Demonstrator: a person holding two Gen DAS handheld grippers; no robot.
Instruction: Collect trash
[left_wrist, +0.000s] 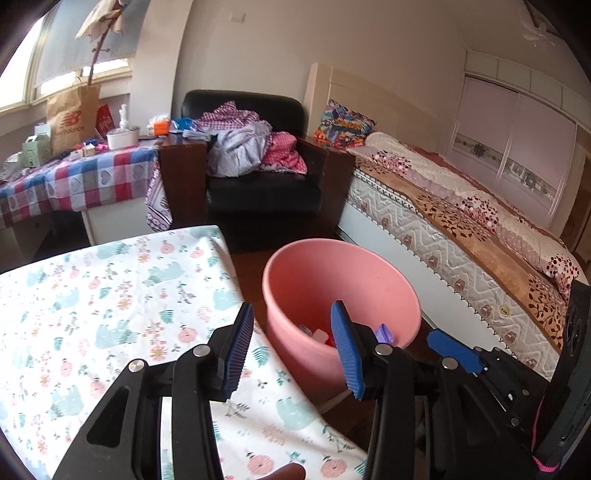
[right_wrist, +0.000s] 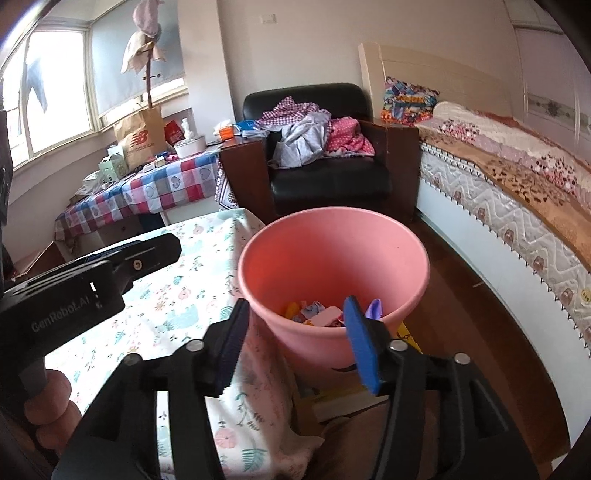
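Both grippers spread, nothing pinched: left gripper (left_wrist: 293, 345), right gripper (right_wrist: 293, 339). Pink bin (right_wrist: 334, 280) stands on the floor just ahead of both, beside the bench edge; small coloured scraps (right_wrist: 317, 314) lie at its bottom. Bench cloth (left_wrist: 110, 295) left of the grippers shows no loose trash. Judgement: a drop looks finished; next move calls for finding remaining trash, none visible here.
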